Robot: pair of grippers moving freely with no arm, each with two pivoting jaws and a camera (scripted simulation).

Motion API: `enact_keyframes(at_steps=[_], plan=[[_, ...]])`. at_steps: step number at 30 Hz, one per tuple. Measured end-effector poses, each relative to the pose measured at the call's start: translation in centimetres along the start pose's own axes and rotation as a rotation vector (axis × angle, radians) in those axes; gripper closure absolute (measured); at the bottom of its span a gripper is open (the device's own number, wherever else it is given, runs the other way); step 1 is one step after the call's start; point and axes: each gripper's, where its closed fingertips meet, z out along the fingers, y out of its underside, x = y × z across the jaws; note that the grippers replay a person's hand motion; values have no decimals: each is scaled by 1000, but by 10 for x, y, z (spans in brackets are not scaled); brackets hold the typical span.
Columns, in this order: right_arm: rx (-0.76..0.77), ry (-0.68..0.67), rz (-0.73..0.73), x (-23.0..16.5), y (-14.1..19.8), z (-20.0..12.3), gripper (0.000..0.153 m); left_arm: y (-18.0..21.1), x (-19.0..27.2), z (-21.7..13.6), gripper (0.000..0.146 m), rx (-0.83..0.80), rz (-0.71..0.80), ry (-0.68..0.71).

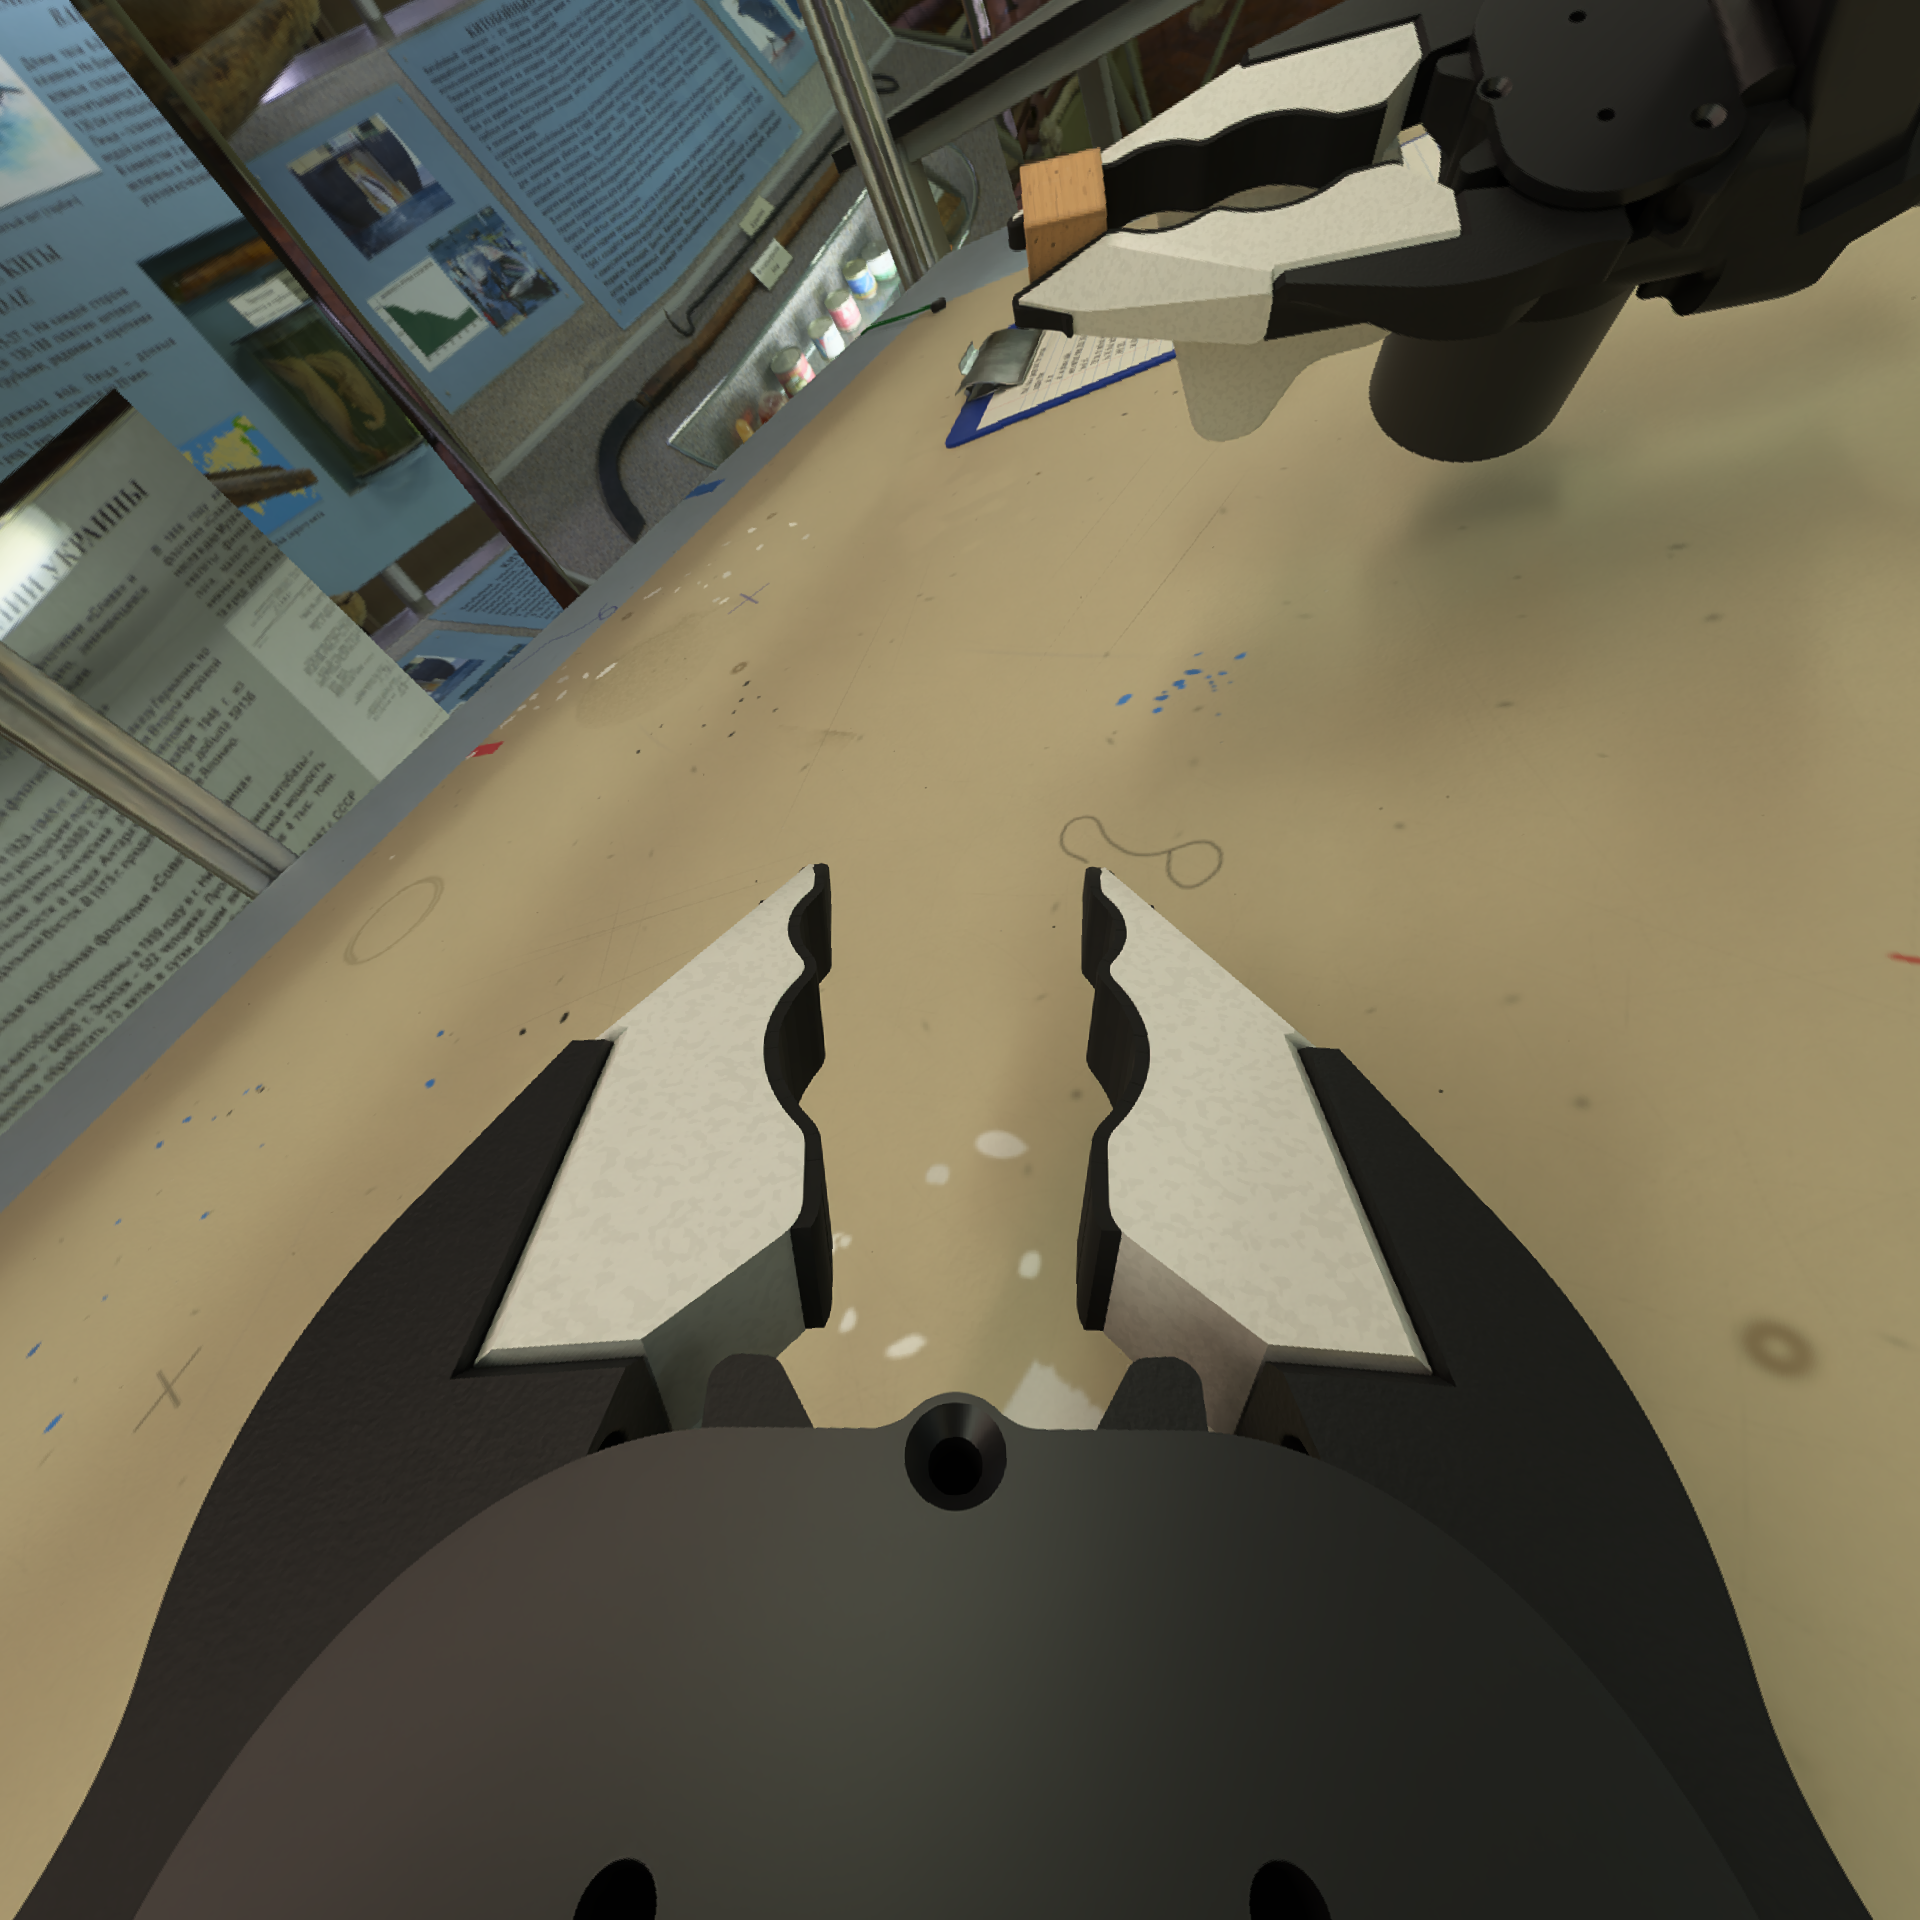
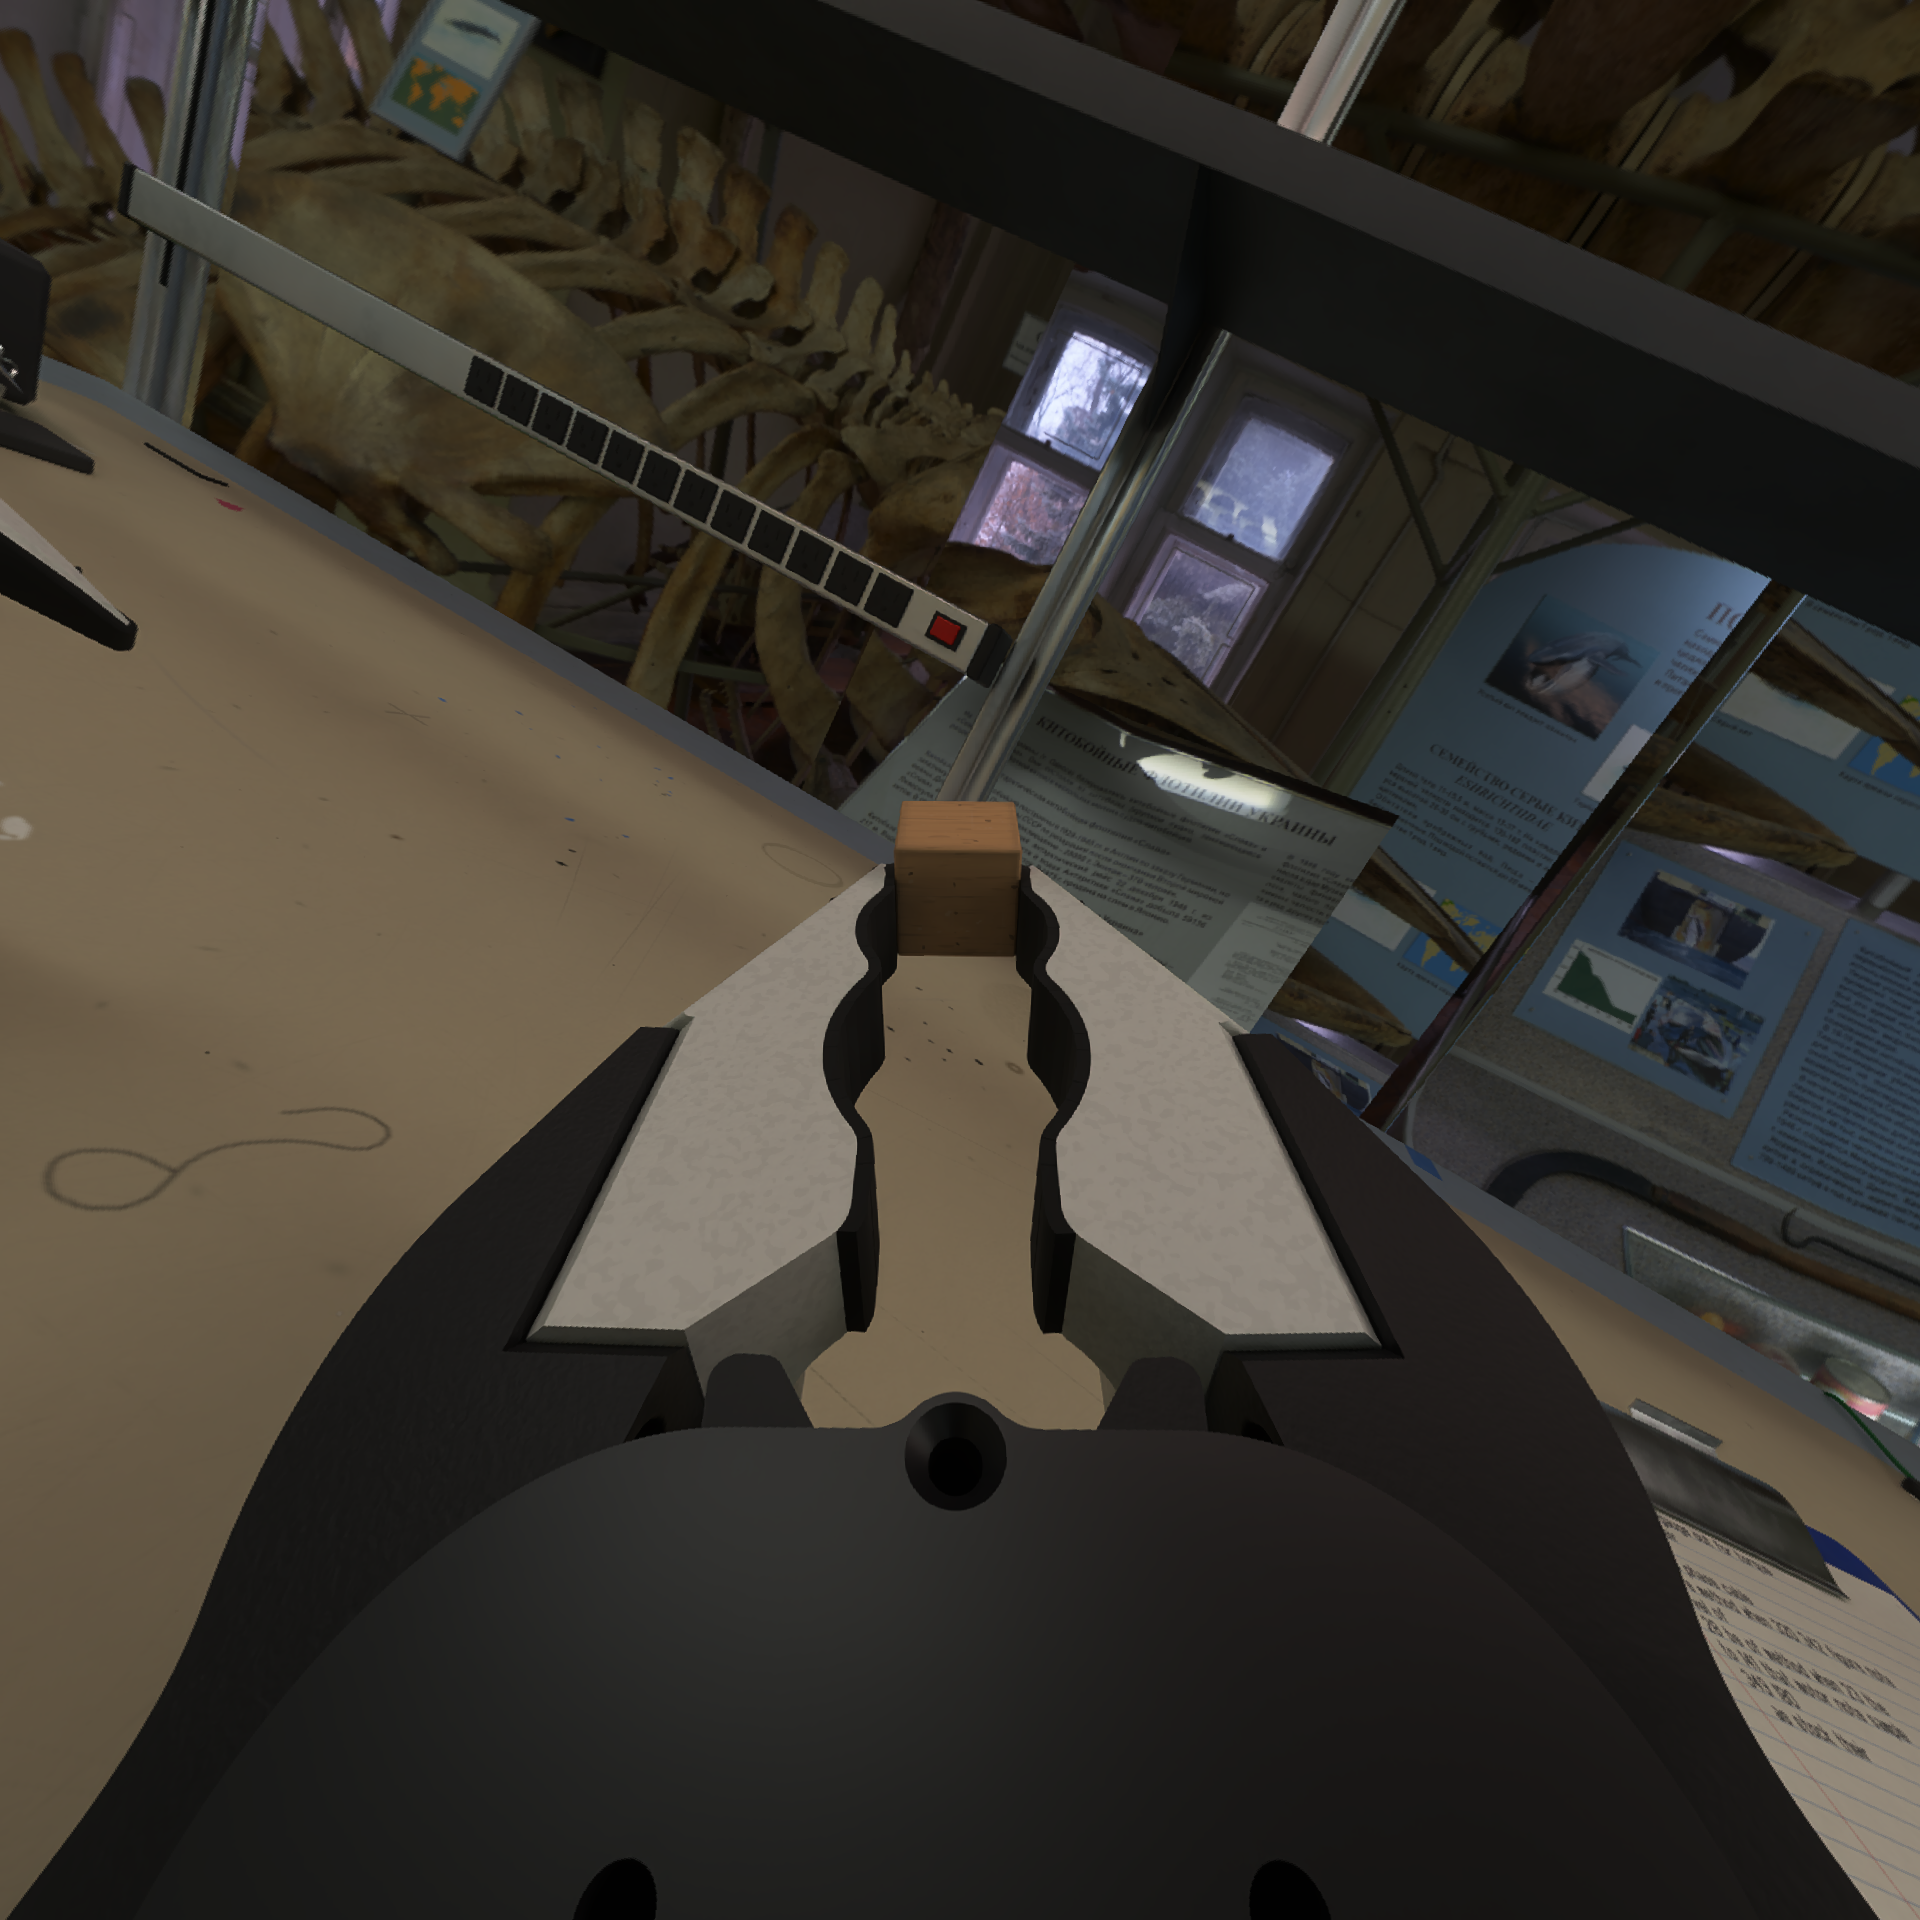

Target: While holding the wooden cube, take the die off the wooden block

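Observation:
My right gripper (image 2: 956, 899) is shut on a small wooden cube (image 2: 956, 842), pinched at the fingertips and held above the tan table (image 2: 312, 883). In the left wrist view that gripper (image 1: 1065, 244) shows at the top right with the cube (image 1: 1060, 203) in its tips. My left gripper (image 1: 956, 883) is open and empty, low over the table (image 1: 1351, 831). One of its fingers (image 2: 73, 597) shows at the left edge of the right wrist view. No die and no wooden block are in either view.
A blue clipboard with paper (image 1: 1049, 384) lies on the table under the right gripper; it also shows in the right wrist view (image 2: 1808, 1683). A power strip (image 2: 623, 457) runs above the table's far edge. Display panels and metal posts (image 1: 873, 135) stand beyond the edge.

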Motion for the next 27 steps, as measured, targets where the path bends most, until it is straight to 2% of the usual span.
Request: enact_keyframes(at_steps=[21, 24, 25, 27], plan=[[8, -23, 8, -7, -2, -1, 131, -1, 4, 1, 98, 1, -42, 41], [11, -23, 20, -7, -3, -1, 131, -36, -2, -30, 102, 234, -180, 195], [14, -24, 27, -6, -3, -2, 131, -39, -16, -42, 105, 257, -183, 181], [21, -26, 43, -6, -4, -2, 131, -35, -56, -66, 107, 187, -136, 64]])
